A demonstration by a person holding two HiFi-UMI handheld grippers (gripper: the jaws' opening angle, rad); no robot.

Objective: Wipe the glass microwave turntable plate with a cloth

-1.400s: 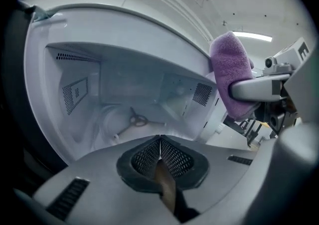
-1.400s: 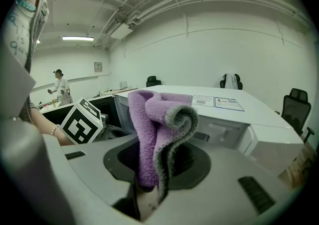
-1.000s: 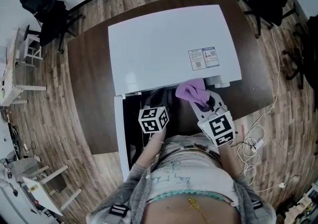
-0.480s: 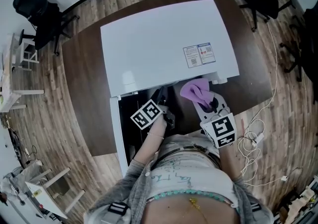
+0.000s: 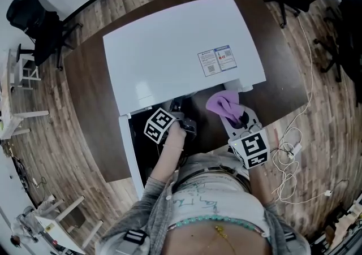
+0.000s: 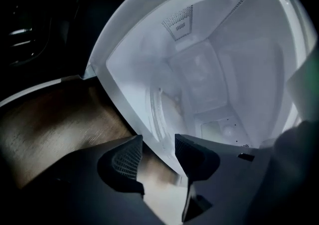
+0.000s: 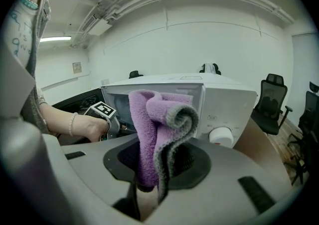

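Purple cloth (image 7: 148, 119), grey-edged, clamped upright in right gripper (image 7: 159, 163).

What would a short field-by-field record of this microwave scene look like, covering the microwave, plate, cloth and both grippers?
microwave: white, on the dark table, door swung open
turntable plate: inside the lit cavity
cloth: purple, folded, standing up out of the right gripper
right gripper: shut on the cloth, outside the microwave's front
left gripper: at the opening, facing the plate; jaws have just been opening, nothing between them
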